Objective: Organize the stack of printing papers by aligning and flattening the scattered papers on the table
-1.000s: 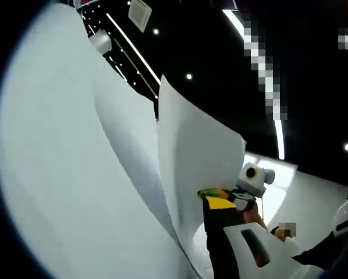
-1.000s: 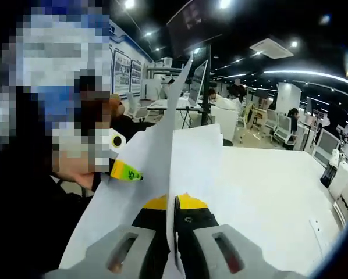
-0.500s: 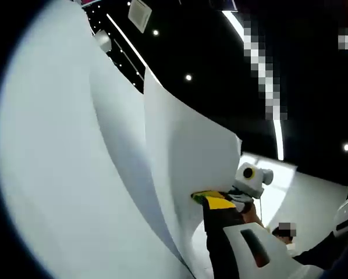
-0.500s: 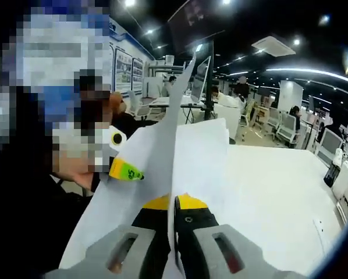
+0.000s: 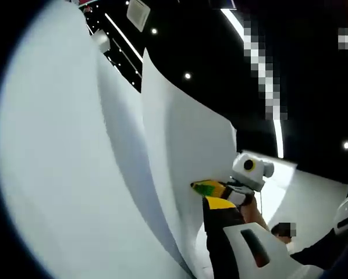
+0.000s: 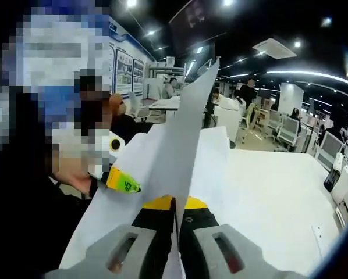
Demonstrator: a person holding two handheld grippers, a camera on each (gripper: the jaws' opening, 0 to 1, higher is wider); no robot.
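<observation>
White papers (image 6: 180, 145) stand upright off the bench (image 6: 267, 192), long edge running toward 12 o'clock; right claw (image 6: 175, 204) is clamped on their bottom edge; left claw (image 6: 125, 182) pinches them at 9 o'clock, equally near.

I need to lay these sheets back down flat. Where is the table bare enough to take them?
In the right gripper view the white table lies bare to the right of the held papers, out toward the white units at its right edge. The left side is crowded: the left gripper and the person's hand sit against the sheets there.
</observation>
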